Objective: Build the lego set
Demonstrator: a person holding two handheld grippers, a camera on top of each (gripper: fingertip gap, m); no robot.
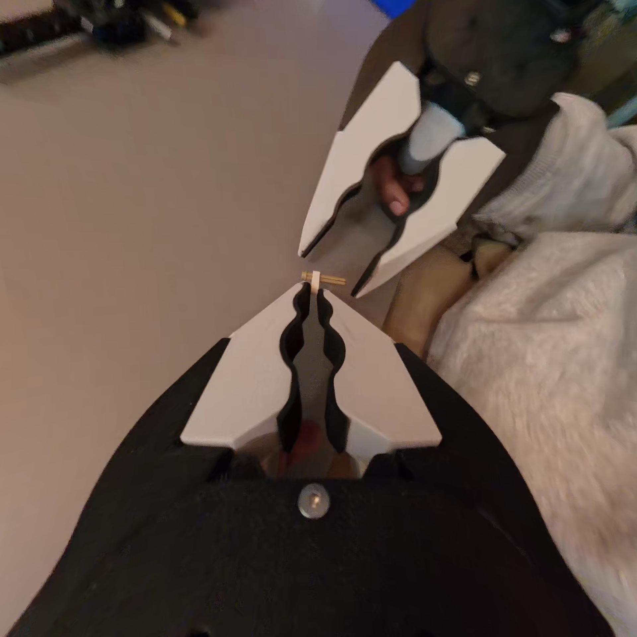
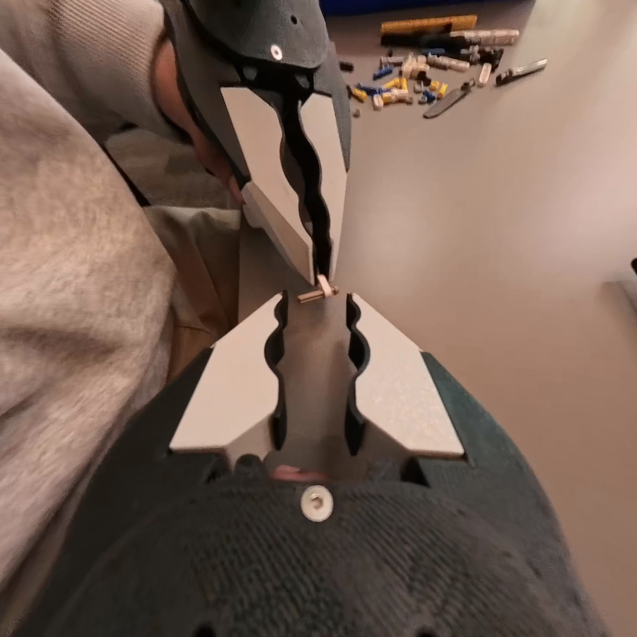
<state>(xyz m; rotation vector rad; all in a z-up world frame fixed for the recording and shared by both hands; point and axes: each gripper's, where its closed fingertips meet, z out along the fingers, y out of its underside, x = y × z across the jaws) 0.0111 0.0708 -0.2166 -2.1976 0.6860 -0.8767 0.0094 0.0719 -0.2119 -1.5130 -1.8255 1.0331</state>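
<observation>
My left gripper (image 1: 313,289) is shut on a small white lego piece (image 1: 314,280) with a tan pin (image 1: 332,279) pushed through it, held in the air above the beige table. The right gripper (image 1: 327,275) shows beyond it in the left wrist view, open, its tips either side of the pin. In the right wrist view my right gripper (image 2: 316,295) is open, and the white piece (image 2: 324,284) with the tan pin (image 2: 310,296) hangs just ahead of its tips, pinched by the left gripper (image 2: 322,275) coming from above.
A pile of loose lego pieces (image 2: 410,82) in yellow, blue, white and black lies at the far right of the table (image 2: 482,224), with long black and grey parts (image 2: 451,34) behind. A grey fleece sleeve (image 2: 69,275) fills the left side. Dark clutter (image 1: 103,24) lies far left. Only a small space, under 4 cm, lies between the two pairs of fingers.
</observation>
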